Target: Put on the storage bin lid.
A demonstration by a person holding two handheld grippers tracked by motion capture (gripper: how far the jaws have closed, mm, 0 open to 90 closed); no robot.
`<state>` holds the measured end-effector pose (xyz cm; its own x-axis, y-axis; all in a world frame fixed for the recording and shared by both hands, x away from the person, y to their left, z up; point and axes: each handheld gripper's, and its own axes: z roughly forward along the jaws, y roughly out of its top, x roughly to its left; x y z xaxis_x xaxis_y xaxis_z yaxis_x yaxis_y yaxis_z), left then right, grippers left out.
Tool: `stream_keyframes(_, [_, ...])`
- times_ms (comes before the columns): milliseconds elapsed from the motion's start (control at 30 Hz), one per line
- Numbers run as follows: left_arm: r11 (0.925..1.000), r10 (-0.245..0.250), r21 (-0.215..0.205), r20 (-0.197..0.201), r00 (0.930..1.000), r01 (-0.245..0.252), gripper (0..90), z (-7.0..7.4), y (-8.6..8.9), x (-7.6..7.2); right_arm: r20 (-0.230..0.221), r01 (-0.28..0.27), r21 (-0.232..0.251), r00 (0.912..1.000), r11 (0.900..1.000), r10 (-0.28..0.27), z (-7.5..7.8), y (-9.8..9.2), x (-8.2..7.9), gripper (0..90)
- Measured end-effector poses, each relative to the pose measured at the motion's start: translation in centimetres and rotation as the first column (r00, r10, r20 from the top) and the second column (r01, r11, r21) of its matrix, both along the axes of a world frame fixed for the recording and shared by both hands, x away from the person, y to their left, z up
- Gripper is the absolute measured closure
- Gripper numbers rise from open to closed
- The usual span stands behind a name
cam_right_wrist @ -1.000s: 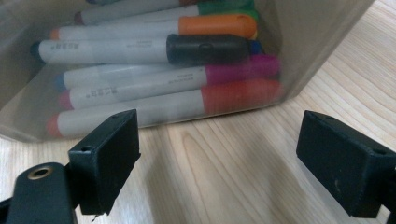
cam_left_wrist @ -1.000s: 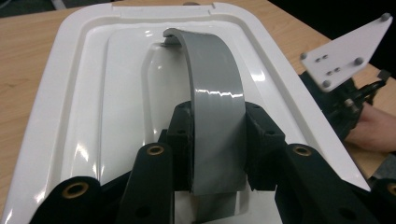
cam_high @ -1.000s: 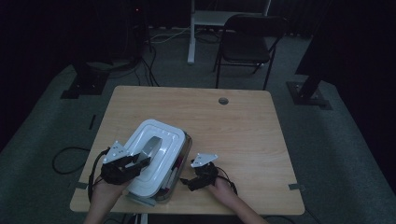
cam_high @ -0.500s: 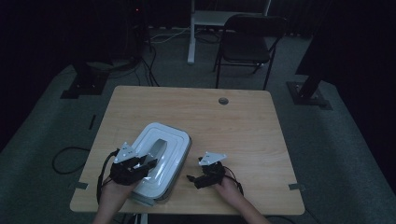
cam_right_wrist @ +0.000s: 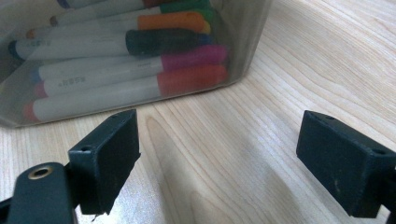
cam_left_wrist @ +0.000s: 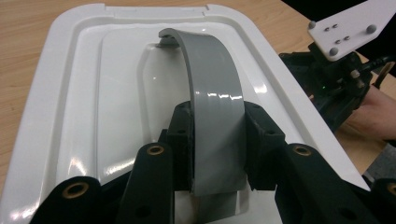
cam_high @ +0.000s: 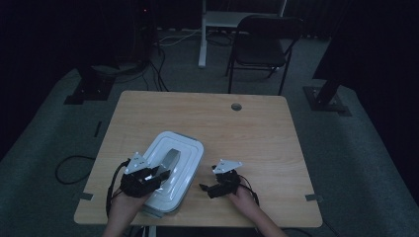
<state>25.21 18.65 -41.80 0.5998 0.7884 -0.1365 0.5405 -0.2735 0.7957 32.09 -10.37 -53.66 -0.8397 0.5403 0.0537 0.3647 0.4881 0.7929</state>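
The left hand-held gripper [cam_left_wrist: 217, 140] is clenched on the grey handle [cam_left_wrist: 212, 88] of the white lid [cam_left_wrist: 88, 93] covering the storage box [cam_high: 170, 168], which sits at the near left of the wooden surface [cam_high: 257, 128]. The right hand-held gripper [cam_right_wrist: 219, 154] rests just beside the box with jaws released and wide apart, nothing between them. Coloured markers [cam_right_wrist: 130, 60] lie stacked behind the box's translucent wall.

A dim lab or studio: dark curtains behind the wooden bench [cam_high: 207, 113], grey carpet, stand bases [cam_high: 89, 91], trailing cables, a folding chair [cam_high: 262, 47].
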Motion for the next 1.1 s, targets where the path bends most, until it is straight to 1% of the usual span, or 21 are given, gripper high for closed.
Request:
stream_keyframes(100, [1.0000, 0.001, 0.000, -0.003, 1.0000, -0.001, 68.5, 0.0, -0.1, -0.1, 0.000, 0.001, -0.001, 1.0000, 1.000, -0.001, 0.0, -0.1, 0.1, 12.9])
stream_keyframes(133, [1.0000, 0.000, 0.007, -0.007, 1.0000, 0.000, 68.5, -0.1, -0.2, -0.1, -0.003, 0.002, -0.001, 1.0000, 1.000, -0.002, 0.0, -0.1, 0.1, 12.9])
stream_keyframes(267, [0.9999, 0.001, 0.012, 0.003, 1.0000, -0.001, 68.7, -0.3, -0.3, -0.2, -0.005, 0.003, 0.004, 1.0000, 1.000, -0.003, 0.0, -0.2, 0.1, 12.9])
stream_keyframes(400, [0.9998, -0.017, 0.012, 0.008, 0.9998, 0.017, 67.6, -0.3, -0.2, -0.2, -0.006, 0.006, 0.005, 1.0000, 1.000, -0.006, 0.0, -0.3, 0.2, 12.9])
stream_keyframes(433, [0.9998, -0.016, 0.015, 0.007, 0.9999, 0.016, 63.9, -0.3, -0.1, -0.2, -0.003, 0.006, 0.006, 1.0000, 1.000, -0.006, 0.1, -0.4, 0.2, 12.9])
stream_keyframes(467, [0.9995, -0.022, 0.021, 0.008, 0.9997, 0.021, 57.4, -0.2, 0.1, -0.3, -0.004, 0.008, 0.007, 1.0000, 1.000, -0.008, 0.1, -0.4, 0.2, 12.9])
stream_keyframes(533, [0.9997, -0.021, 0.012, 0.017, 0.9996, 0.021, 53.4, 0.0, 0.6, -0.5, 0.001, 0.011, 0.007, 0.9999, 1.000, -0.011, 0.2, -0.6, 0.2, 12.9])
stream_keyframes(600, [0.9996, -0.026, -0.009, 0.022, 0.9994, 0.026, 46.4, 0.2, 1.2, -0.6, 0.000, 0.018, 0.008, 0.9998, 1.000, -0.018, 0.3, -0.8, 0.3, 12.9])
stream_keyframes(633, [0.9995, -0.020, -0.023, 0.033, 0.9993, 0.021, 46.0, 0.4, 1.6, -0.7, 0.002, 0.022, 0.006, 0.9998, 1.000, -0.022, 0.3, -0.9, 0.4, 12.9])
stream_keyframes(667, [0.9986, -0.026, -0.045, 0.038, 0.9989, 0.027, 43.2, 0.5, 2.1, -0.8, 0.002, 0.028, 0.007, 0.9996, 1.000, -0.028, 0.4, -1.0, 0.4, 12.9])
stream_keyframes(700, [0.9969, -0.032, -0.071, 0.039, 0.9988, 0.034, 38.0, 0.7, 2.6, -0.8, 0.005, 0.031, 0.010, 0.9995, 0.999, -0.031, 0.5, -1.2, 0.4, 12.9])
stream_keyframes(733, [0.9969, -0.032, -0.071, 0.039, 0.9988, 0.034, 33.9, 0.7, 2.6, -0.8, 0.005, 0.031, 0.010, 0.9995, 0.999, -0.031, 0.5, -1.2, 0.4, 12.9])
stream_keyframes(767, [0.9946, -0.028, -0.098, 0.053, 0.9982, 0.034, 33.9, 0.9, 3.4, -0.9, 0.005, 0.036, 0.013, 0.9994, 0.999, -0.036, 0.6, -1.3, 0.4, 12.9])
stream_keyframes(800, [0.9942, -0.016, -0.105, 0.067, 0.9976, 0.023, 25.2, 1.1, 3.9, -1.0, 0.009, 0.040, 0.015, 0.9992, 0.999, -0.040, 0.7, -1.5, 0.5, 12.9])
stream_keyframes(867, [0.9933, 0.016, -0.115, 0.082, 0.9965, -0.006, 23.4, 1.3, 4.7, -1.0, 0.007, 0.047, 0.018, 0.9989, 0.999, -0.047, 0.7, -1.6, 0.6, 12.9])
stream_keyframes(900, [0.9931, 0.019, -0.117, 0.088, 0.9959, -0.009, 18.8, 1.4, 5.2, -0.9, 0.006, 0.049, 0.019, 0.9988, 0.999, -0.049, 0.7, -1.7, 0.6, 12.9])
stream_keyframes(967, [0.9902, 0.050, -0.136, 0.125, 0.9910, -0.032, 18.2, 1.4, 6.1, -0.8, 0.006, 0.049, 0.020, 0.9988, 0.999, -0.049, 0.8, -1.7, 0.7, 12.9])
stream_keyframes(1000, [0.9855, 0.079, -0.160, 0.144, 0.9864, -0.056, 15.9, 1.3, 6.6, -0.7, 0.006, 0.049, 0.021, 0.9988, 0.999, -0.049, 0.8, -1.7, 0.7, 12.9])
stream_keyframes(1033, [0.9804, 0.109, -0.180, 0.157, 0.9815, -0.080, 8.1, 1.2, 7.0, -0.7, 0.007, 0.050, 0.021, 0.9987, 0.999, -0.050, 0.8, -1.7, 0.7, 12.9])
stream_keyframes(1067, [0.9769, 0.127, -0.191, 0.162, 0.9785, -0.095, 1.5, 1.2, 7.5, -0.5, 0.007, 0.049, 0.022, 0.9988, 0.999, -0.049, 0.9, -1.6, 0.7, 12.9])
stream_keyframes(1100, [0.9749, 0.146, -0.193, 0.175, 0.9737, -0.111, 0.4, 1.1, 7.9, -0.4, 0.005, 0.048, 0.023, 0.9988, 0.999, -0.048, 0.9, -1.6, 0.6, 12.9])
